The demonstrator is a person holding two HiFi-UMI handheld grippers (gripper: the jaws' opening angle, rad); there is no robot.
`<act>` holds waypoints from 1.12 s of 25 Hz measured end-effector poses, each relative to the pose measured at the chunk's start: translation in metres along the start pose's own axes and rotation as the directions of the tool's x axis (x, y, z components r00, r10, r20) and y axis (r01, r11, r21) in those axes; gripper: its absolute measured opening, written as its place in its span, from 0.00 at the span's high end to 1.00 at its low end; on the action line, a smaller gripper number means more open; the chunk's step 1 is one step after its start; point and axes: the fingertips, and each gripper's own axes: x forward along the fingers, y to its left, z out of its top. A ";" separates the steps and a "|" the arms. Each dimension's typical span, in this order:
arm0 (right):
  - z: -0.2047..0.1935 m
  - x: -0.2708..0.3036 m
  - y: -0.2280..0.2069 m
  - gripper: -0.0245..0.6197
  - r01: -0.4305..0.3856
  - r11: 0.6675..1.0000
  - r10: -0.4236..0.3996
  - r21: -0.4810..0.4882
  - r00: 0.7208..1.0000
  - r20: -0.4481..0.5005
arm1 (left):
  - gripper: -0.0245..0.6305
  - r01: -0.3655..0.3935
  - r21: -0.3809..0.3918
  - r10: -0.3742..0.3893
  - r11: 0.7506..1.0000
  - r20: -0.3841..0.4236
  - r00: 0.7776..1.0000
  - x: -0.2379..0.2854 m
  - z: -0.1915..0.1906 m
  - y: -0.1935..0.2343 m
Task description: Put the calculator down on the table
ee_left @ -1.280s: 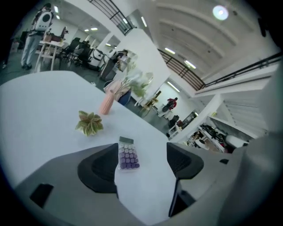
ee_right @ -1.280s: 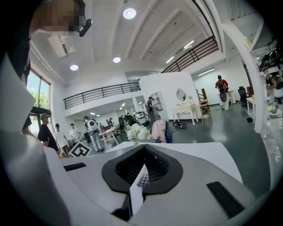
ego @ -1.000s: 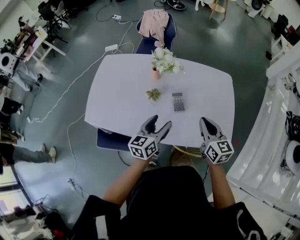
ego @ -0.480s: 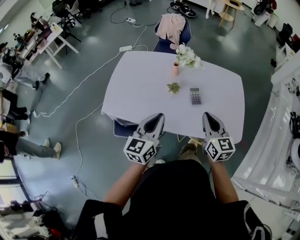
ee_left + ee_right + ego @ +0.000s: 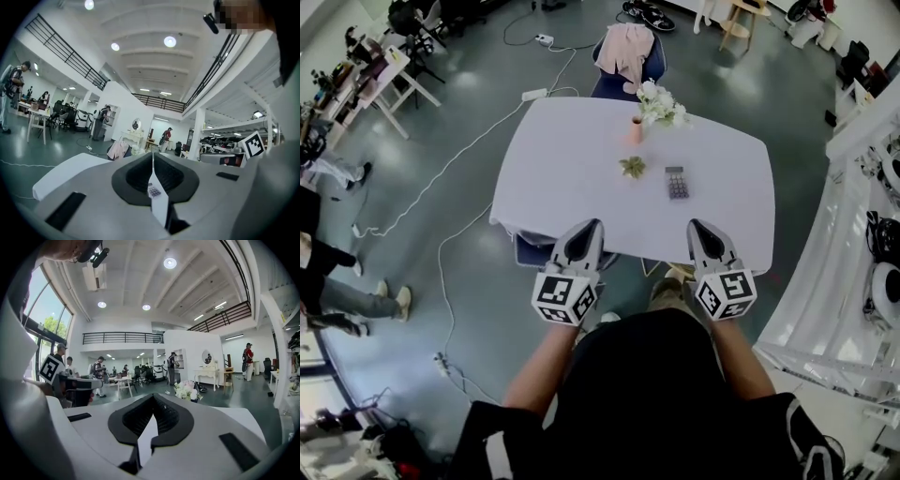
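- the calculator (image 5: 677, 182) lies on the surface (image 5: 562, 169), far of both hands; long axis near-to-far
- right fingers (image 5: 705, 242) are nearer than left fingers (image 5: 586, 239); both pairs closed, empty

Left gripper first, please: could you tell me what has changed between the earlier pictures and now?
The left gripper was open a second ago and has shut on nothing. It and the right gripper have drawn back from the calculator towards the person. The calculator, small plant and flower vase sit as before on the table. The right gripper stayed shut.
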 end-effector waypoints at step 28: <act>-0.030 -0.029 0.018 0.96 0.026 0.999 -0.028 -0.021 0.997 -0.067 | 0.94 -0.037 -0.094 0.033 0.995 -0.041 0.999 -0.043 -0.038 0.006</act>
